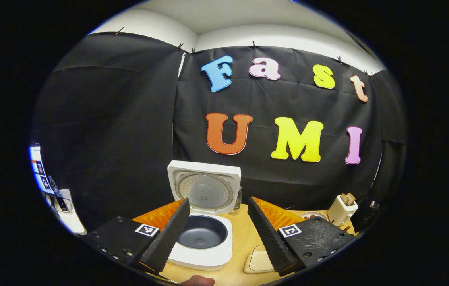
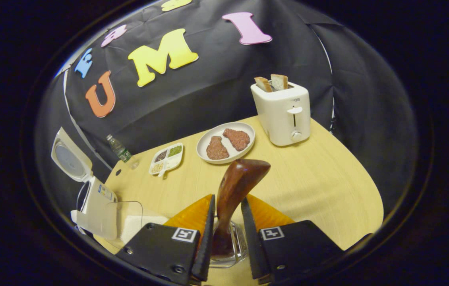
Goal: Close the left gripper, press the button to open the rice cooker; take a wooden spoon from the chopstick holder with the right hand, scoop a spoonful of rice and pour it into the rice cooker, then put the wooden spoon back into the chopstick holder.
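The white rice cooker (image 1: 202, 254) stands open, its lid (image 1: 204, 188) upright and the dark inner pot (image 1: 202, 232) bare. My left gripper (image 1: 216, 232) hovers open in front of it, one finger on each side of the pot. In the right gripper view, the dark wooden spoon (image 2: 234, 186) stands bowl-up in a glass chopstick holder (image 2: 237, 248). My right gripper (image 2: 227, 222) straddles the spoon's handle with narrow gaps on both sides. A clear box of white rice (image 2: 135, 224) sits beside the rice cooker (image 2: 95, 208).
On the wooden table (image 2: 320, 186) stand a white toaster (image 2: 284, 113) with bread, a plate (image 2: 204, 145) with two pieces of meat, a small divided tray (image 2: 167, 158) of grains and a water bottle (image 2: 119, 149). A hand (image 1: 198, 281) shows at the bottom edge.
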`<state>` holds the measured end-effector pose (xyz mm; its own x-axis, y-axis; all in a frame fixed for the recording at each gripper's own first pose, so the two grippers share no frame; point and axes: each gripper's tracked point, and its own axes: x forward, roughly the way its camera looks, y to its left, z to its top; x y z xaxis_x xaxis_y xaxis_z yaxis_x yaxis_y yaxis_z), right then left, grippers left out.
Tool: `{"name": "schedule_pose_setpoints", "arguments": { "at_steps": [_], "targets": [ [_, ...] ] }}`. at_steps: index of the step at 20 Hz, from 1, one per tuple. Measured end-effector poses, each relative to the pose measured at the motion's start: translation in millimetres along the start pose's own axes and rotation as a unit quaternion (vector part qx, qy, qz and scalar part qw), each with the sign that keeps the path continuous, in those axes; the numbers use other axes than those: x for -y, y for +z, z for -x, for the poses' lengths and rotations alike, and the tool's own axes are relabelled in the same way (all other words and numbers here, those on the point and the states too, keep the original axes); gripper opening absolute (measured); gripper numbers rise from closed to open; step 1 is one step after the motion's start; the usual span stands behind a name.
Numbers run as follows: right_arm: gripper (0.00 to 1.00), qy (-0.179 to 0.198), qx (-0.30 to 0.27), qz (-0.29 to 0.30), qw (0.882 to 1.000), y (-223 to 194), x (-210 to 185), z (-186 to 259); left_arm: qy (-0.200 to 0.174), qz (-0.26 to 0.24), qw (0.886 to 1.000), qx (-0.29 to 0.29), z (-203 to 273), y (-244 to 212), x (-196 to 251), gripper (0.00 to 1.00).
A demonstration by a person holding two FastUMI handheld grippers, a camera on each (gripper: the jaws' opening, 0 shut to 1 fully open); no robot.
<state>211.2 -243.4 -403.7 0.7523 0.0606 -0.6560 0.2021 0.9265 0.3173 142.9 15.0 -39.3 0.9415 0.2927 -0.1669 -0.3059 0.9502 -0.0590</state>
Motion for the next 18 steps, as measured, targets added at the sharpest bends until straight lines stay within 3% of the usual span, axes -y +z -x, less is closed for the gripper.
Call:
{"name": "schedule_pose_setpoints", "arguments": {
  "at_steps": [1, 3, 10, 15, 18],
  "targets": [
    [0.4, 0.003, -0.002, 0.002, 1.0, 0.8, -2.1, -1.2, 0.002, 0.0, 1.0, 0.0, 1.9, -0.8, -1.2, 0.94],
    [0.25, 0.006, -0.005, 0.006, 1.0, 0.4, -6.7, 2.1, 0.006, -0.003, 1.0, -0.002, 5.2, -5.8, -7.4, 0.94],
    [0.13, -0.023, 0.03, 0.013, 0.999, 28.7, -22.7, 41.5, -0.004, -0.015, 1.0, 0.016, 17.7, -5.3, -31.8, 0.94],
    [0.12, -0.049, 0.083, 0.058, 0.994, 56.5, -60.0, 91.9, -0.026, -0.031, 0.998, 0.047, 34.2, -1.8, -65.7, 0.94],
    [0.12, -0.036, 0.099, 0.072, 0.992, 58.6, -105.2, 117.9, -0.033, -0.042, 0.997, 0.049, 45.7, -11.8, -89.2, 0.94]
  ]
}}
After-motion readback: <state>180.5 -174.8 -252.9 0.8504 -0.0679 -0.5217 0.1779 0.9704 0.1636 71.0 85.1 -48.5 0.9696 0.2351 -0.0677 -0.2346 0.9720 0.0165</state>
